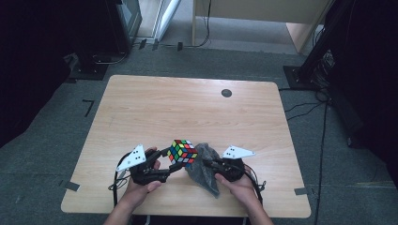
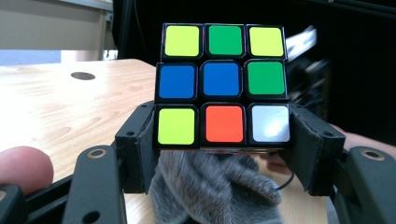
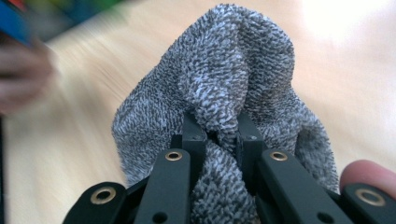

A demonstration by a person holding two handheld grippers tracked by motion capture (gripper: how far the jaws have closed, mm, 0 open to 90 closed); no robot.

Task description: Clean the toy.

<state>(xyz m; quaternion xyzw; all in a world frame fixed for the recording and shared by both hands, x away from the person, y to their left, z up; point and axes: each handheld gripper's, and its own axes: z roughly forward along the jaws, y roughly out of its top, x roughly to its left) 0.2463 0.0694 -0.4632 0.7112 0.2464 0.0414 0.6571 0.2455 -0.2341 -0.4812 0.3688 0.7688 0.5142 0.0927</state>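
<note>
1. Grey, fuzzy knit cloth [image 3: 219, 93] is bunched in a fold pinched tight between the jaws of the right gripper [image 1: 213, 165], near the table's front edge.
2. The left gripper [image 1: 174, 164] is clamped on the bottom layer of a multicoloured plastic puzzle cube [image 2: 224, 86], which is held above the cloth and just left of it.
3. The light wooden table [image 1: 187, 108] stretches bare beyond, up to a small dark round disc [image 1: 226, 93] near its far edge.
</note>
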